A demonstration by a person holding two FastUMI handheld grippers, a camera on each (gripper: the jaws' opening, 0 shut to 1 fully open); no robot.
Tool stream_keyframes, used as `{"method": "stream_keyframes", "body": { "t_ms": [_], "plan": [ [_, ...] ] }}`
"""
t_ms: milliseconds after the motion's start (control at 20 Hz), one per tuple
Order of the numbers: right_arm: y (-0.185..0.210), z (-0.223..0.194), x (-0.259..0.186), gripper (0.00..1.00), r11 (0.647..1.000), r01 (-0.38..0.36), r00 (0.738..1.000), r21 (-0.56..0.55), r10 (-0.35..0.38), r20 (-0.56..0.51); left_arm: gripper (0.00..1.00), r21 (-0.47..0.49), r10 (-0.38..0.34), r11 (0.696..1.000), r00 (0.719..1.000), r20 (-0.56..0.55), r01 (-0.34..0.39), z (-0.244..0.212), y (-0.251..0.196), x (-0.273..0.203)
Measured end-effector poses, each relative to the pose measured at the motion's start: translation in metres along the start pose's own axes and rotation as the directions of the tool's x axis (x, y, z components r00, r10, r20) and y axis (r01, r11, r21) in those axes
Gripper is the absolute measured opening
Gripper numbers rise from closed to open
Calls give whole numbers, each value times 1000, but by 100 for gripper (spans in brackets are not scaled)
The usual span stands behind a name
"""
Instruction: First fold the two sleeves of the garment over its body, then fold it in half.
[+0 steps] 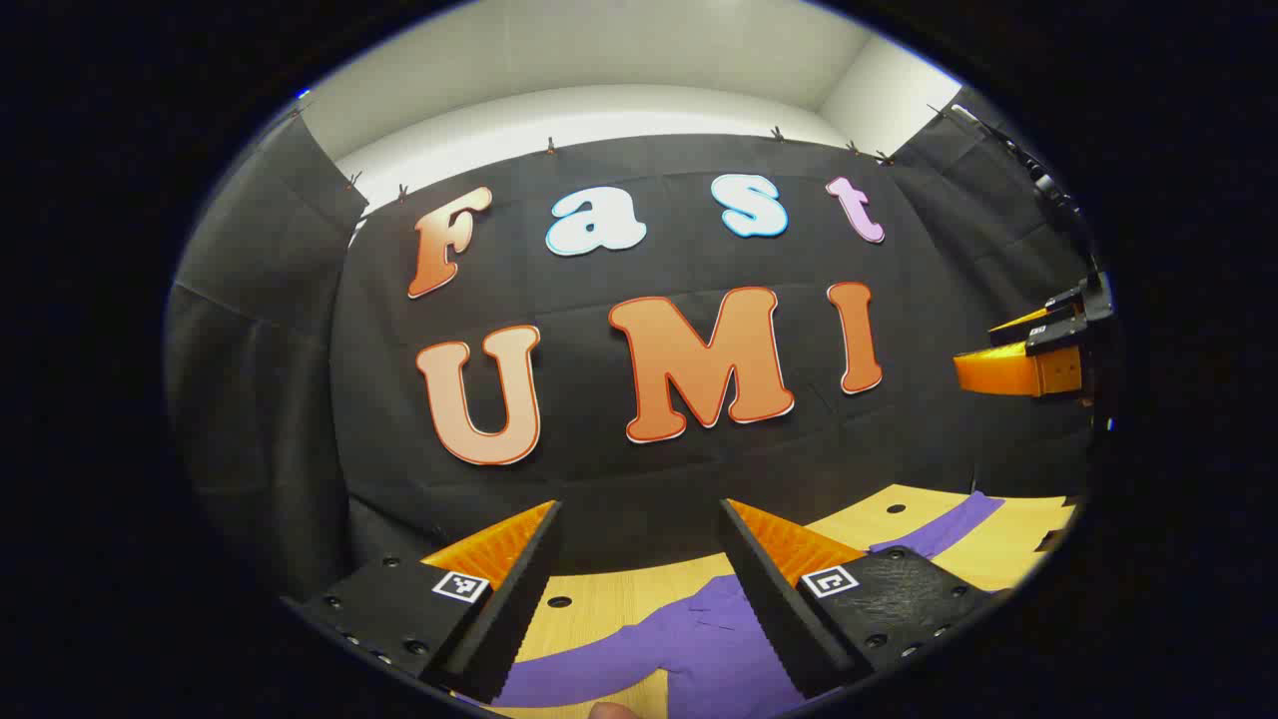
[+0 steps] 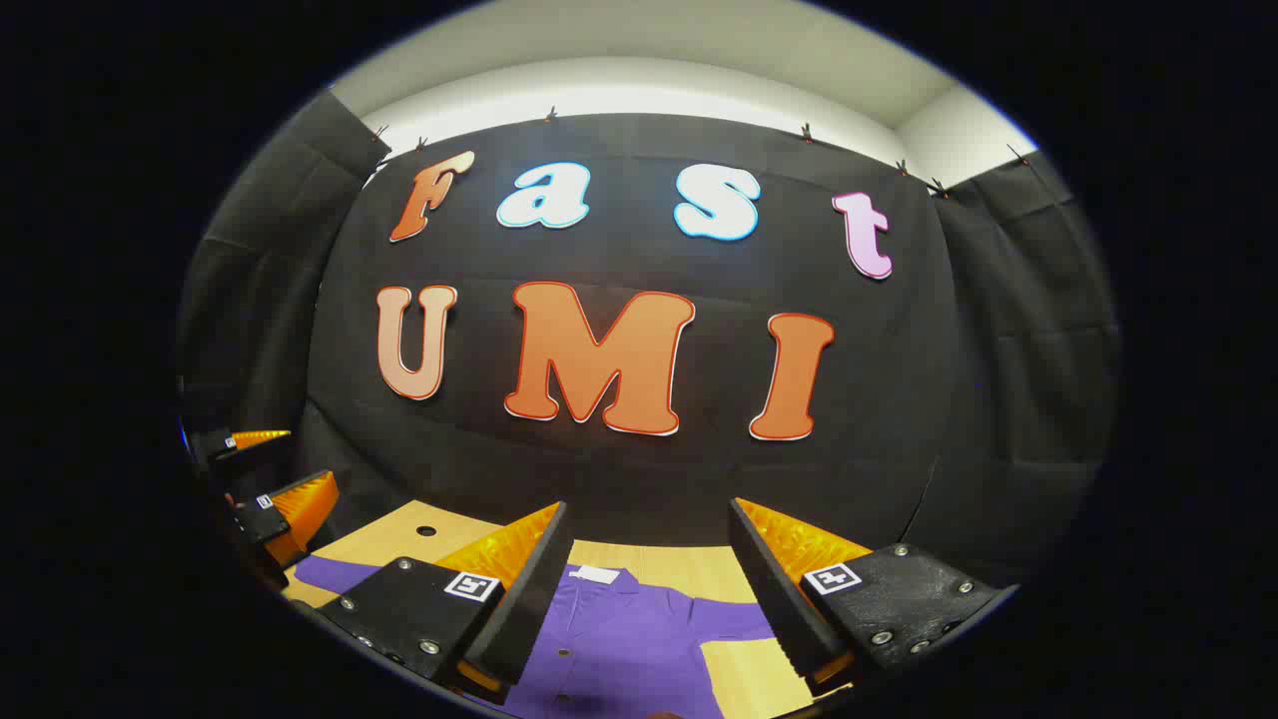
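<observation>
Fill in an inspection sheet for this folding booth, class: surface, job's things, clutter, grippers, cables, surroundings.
Surface: light wooden table with small round holes.
Job's things: purple shirt lying flat, collar toward the wall, sleeves spread out, not yet folded; one sleeve lies under the left gripper.
Clutter: nothing seen.
Grippers: left gripper open, above the sleeve, holding nothing; right gripper open, above the shirt's body, holding nothing.
Cables: nothing seen.
Surroundings: black cloth wall clipped along its top, pale wall above.
</observation>
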State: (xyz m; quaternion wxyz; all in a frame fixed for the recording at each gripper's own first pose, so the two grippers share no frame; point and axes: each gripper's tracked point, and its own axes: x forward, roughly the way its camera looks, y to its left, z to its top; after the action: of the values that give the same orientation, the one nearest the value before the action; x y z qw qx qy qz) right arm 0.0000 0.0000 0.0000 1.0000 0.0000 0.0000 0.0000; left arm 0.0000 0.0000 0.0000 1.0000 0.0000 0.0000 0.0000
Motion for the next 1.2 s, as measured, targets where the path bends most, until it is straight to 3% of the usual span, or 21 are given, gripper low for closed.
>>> {"method": "stream_keyframes", "body": {
  "t_ms": [100,450,900,1200],
  "plan": [
    [1,2,-4,95,1000,-3,1000,-24,3,19,97,-40,11,999,1000,-20,-12,-1,7,-5],
    [-17,-1,-3,95,1000,13,999,-19,-13,31,98,-29,62,998,998,-17,-62,10,21,-8],
    [-59,-37,6,95,999,-20,999,44,21,-44,98,-62,124,990,992,-15,-125,9,-24,5],
    [-109,-80,28,95,1000,8,991,24,-4,-133,100,-51,151,987,988,10,-151,27,-65,16]
  ]
}}
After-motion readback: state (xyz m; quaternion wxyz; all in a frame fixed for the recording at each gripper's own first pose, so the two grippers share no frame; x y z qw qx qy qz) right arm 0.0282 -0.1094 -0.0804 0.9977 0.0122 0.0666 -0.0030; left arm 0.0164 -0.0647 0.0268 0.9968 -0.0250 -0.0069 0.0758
